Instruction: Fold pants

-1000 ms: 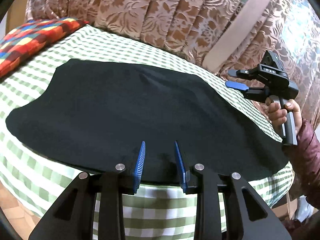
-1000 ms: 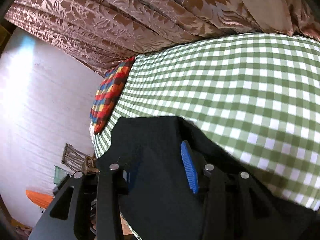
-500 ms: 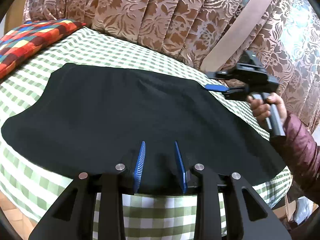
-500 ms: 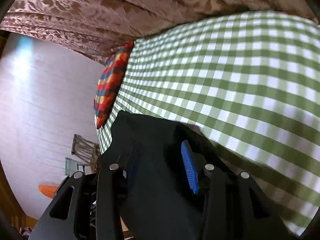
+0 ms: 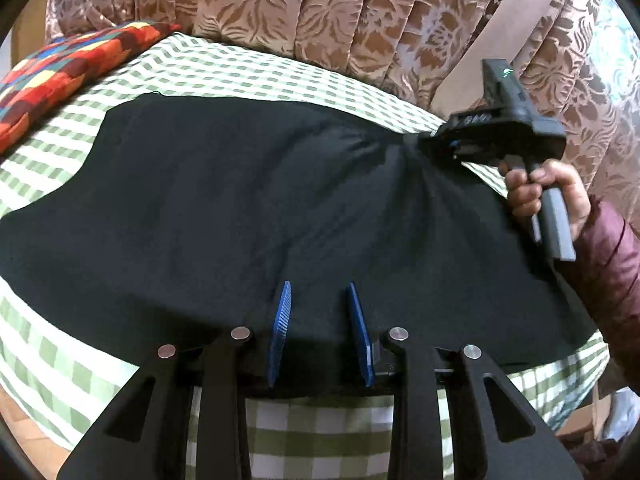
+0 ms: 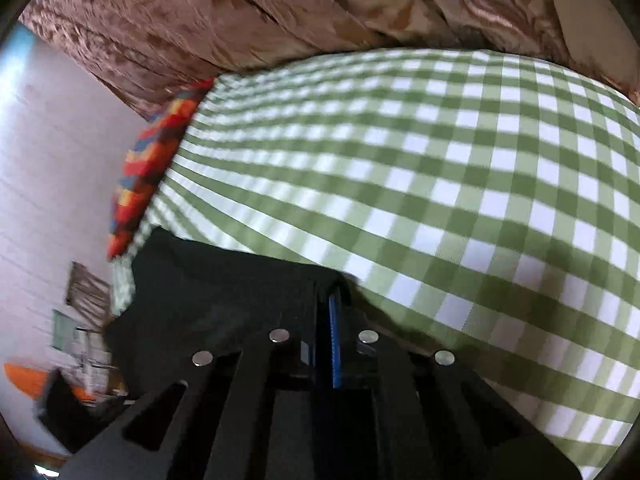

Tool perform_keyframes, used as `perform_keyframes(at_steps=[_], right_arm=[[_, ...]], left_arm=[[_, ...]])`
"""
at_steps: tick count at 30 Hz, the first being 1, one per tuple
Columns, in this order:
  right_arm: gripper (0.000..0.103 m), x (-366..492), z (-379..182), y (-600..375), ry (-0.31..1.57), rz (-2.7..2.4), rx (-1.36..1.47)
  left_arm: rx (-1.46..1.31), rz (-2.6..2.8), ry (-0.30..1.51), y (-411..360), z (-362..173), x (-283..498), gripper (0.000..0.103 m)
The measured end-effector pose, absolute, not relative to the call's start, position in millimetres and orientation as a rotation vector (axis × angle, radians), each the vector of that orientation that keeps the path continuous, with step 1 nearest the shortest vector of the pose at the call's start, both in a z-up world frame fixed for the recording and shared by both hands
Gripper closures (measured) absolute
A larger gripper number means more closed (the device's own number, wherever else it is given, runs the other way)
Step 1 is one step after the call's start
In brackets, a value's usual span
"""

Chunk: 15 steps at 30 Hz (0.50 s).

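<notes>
1. Black pants [image 5: 248, 208] are lying spread flat over a green checked sheet [image 5: 256, 68] on the bed.
2. Left gripper [image 5: 318, 334] is hovering over their near edge, its blue fingers [image 5: 280, 332] standing apart with cloth beneath them, not pinched.
3. Right gripper [image 5: 430, 140] is pinching the far edge, its fingers closed on bunched cloth, held by a hand [image 5: 548, 192].
4. Counting: one pair of pants, two grippers, one patchwork pillow [image 5: 60, 76].

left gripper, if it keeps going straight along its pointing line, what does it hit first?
Most likely the black pants. The left gripper points down at the cloth near its front edge, jaws part open with nothing between them. The checked sheet lies under the pants there. How far the fingertips stand above the fabric is unclear.
</notes>
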State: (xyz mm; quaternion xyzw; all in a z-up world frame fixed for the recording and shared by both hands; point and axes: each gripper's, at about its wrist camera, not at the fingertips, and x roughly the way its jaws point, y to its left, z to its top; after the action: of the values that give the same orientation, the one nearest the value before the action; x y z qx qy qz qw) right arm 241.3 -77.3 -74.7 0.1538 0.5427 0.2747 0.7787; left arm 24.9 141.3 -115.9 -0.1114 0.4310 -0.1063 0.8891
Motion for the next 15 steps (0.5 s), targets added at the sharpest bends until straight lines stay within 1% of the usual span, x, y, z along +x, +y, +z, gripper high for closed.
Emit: perform_keyframes(at_steps=[3, 4, 6, 7, 8, 9, 12, 14, 15], right_arm=[[0.098, 236.7, -71.8, -76.5, 1.152, 0.586, 0.334], [0.098, 234.7, -69.6, -77.4, 1.148, 0.588, 0.33], [0.091, 229.7, -62.6, -79.0, 1.133, 0.597, 0.341], [0.079, 226.5, -57.2, -82.3, 1.116, 0.595, 0.351], [0.062, 223.2, -51.0, -85.4, 1.092, 0.581, 0.356], [0.059, 219.8, -44.4, -87.8, 1.067, 0.571, 0.365], [0.058, 199.8, -23.7, -100.4, 1.009, 0.576, 0.407], [0.052, 184.0, -15.1, -100.2, 0.995, 0.595, 0.41], [0.051, 177.1, -12.9, -100.2, 0.992, 0.602, 0.407]], left_arm=[[-0.256, -0.227, 0.88, 146.0, -109.5, 20.9, 0.074], [-0.285, -0.224, 0.875, 152.2, -107.3, 18.2, 0.068], [-0.369, -0.218, 0.86, 171.0, -102.8, 11.7, 0.061], [-0.414, -0.197, 0.85, 185.5, -98.5, 6.7, 0.061], [-0.455, -0.18, 0.838, 200.1, -94.5, 1.0, 0.061], [-0.492, -0.167, 0.824, 212.5, -90.7, -3.7, 0.061], [-0.639, -0.078, 0.77, 266.9, -80.1, -24.2, 0.061], [-0.717, -0.02, 0.748, 298.5, -77.9, -34.1, 0.061], [-0.766, 0.013, 0.738, 316.6, -78.4, -39.2, 0.061]])
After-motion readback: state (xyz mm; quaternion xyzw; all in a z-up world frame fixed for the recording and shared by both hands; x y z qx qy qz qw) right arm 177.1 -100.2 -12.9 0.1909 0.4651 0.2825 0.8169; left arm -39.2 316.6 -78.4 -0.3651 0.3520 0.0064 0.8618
